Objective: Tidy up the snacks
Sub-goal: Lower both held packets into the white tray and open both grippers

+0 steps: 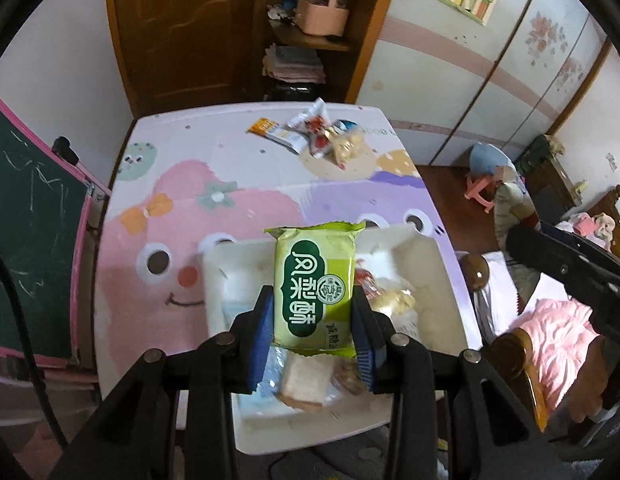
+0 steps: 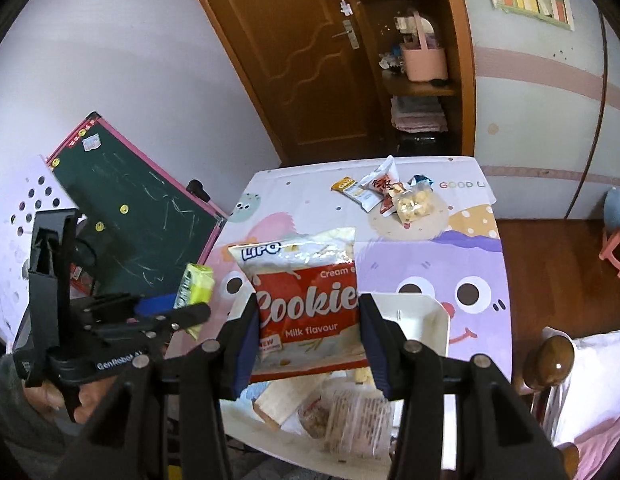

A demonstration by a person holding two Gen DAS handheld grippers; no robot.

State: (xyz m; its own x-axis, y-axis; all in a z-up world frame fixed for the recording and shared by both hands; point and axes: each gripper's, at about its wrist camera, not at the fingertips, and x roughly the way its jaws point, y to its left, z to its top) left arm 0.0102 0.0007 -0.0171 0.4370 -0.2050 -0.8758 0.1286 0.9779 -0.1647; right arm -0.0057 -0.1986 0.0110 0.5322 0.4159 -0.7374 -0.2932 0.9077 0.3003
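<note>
Table with cartoon-print cover (image 1: 158, 208), white tray (image 1: 218, 264) near edge, loose snack packets (image 1: 317, 132) far side

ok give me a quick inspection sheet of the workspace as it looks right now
surface: table under a cartoon-print cover
job's things: white tray near the front edge with several snacks inside; small pile of snacks at the far end
clutter: nothing seen
grippers: left gripper shut on green packet; right gripper shut on cookie bag, both above the tray
cables: black cable at left
surroundings: chalkboard, wooden door, shelf with pink basket, wardrobe, bed
</note>
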